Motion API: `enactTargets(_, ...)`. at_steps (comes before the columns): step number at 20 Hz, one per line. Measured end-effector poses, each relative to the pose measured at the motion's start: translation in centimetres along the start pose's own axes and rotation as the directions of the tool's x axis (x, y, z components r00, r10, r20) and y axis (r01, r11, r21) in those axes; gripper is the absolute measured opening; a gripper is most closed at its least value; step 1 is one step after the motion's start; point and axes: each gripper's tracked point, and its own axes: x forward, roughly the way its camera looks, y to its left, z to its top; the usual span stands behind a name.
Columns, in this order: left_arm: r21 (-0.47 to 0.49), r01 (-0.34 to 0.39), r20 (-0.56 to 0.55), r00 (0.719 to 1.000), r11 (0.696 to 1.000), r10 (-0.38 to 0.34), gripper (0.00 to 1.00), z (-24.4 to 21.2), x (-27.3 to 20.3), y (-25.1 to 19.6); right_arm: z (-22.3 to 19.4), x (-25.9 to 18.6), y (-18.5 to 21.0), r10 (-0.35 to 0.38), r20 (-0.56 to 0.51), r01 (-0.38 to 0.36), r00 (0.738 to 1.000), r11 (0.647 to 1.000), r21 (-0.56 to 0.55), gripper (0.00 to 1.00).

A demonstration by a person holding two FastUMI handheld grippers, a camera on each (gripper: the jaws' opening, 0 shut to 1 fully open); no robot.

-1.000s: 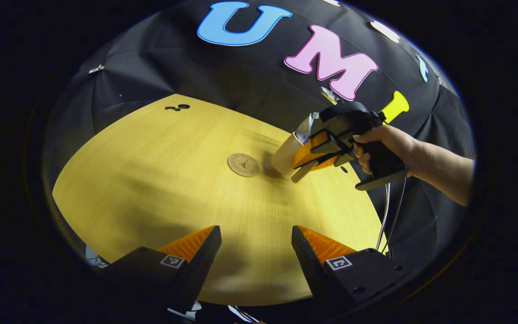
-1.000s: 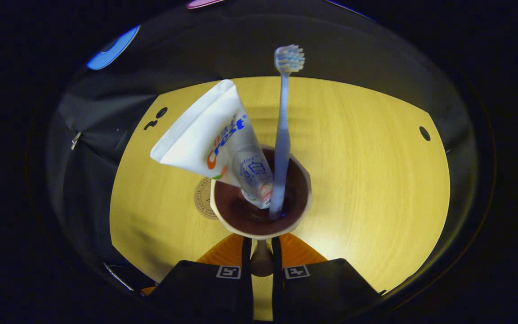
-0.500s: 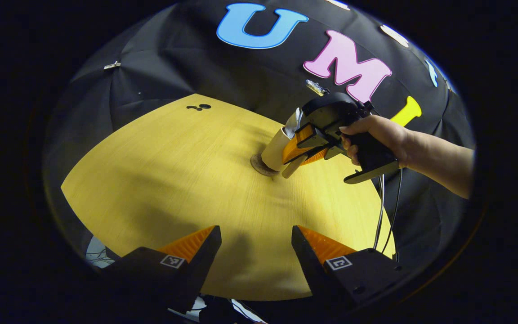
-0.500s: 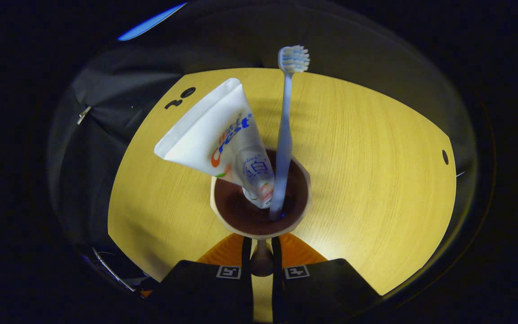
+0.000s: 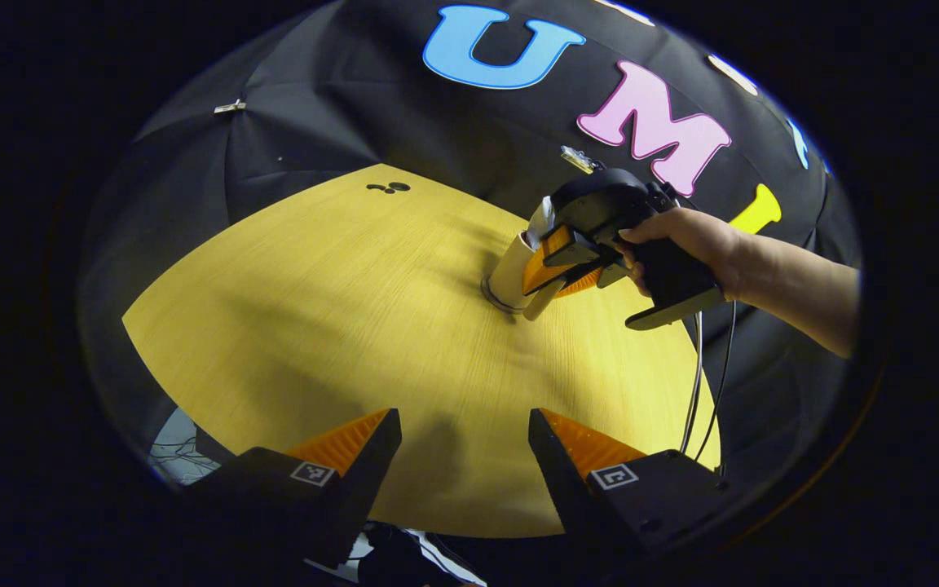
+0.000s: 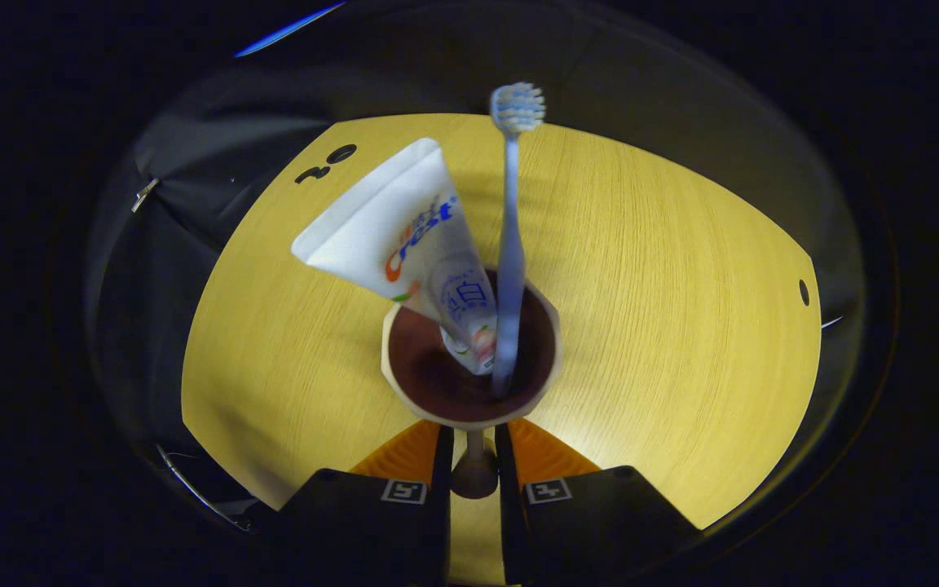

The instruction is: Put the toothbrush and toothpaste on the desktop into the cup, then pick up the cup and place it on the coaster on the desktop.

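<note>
I have the right gripper (image 6: 473, 456) pinched on the handle of the one cup (image 6: 469, 359), which sits on the coaster (image 5: 495, 295) toward the table's (image 5: 315, 310) far edge. One toothbrush (image 6: 509, 244) and one toothpaste (image 6: 404, 236) tube stand inside, so it is probably top-heavy; the rigid handle seems the safest hold. My left gripper (image 5: 463, 456) hangs spread over the near edge.

Left view wide, right view close, desktop (image 5: 339, 310) shared
</note>
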Motion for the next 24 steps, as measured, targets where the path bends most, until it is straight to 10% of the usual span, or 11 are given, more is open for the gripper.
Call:
enactTargets(4,0.019,0.011,0.005,1.000,1.000,-0.011,0.98,0.1,-0.1,-0.5,0.4,-1.0,0.3,0.027,0.029,-0.027,0.999,1.000,0.015,0.43)
enactTargets(8,0.039,0.031,0.008,0.999,0.999,-0.031,0.98,0.0,-0.4,-1.4,0.2,-3.5,0.4,0.050,0.058,-0.052,0.997,0.998,0.040,0.99)
enactTargets(16,0.122,0.059,0.157,0.984,0.991,-0.078,0.98,5.8,-2.6,-4.5,1.9,-15.0,1.4,0.141,0.339,-0.162,0.930,0.986,0.035,0.98)
enactTargets(24,0.222,0.017,0.345,0.934,0.975,-0.095,0.98,10.4,-6.1,-7.3,-2.6,-26.4,-4.9,0.033,0.597,-0.047,0.802,0.999,0.008,0.98)
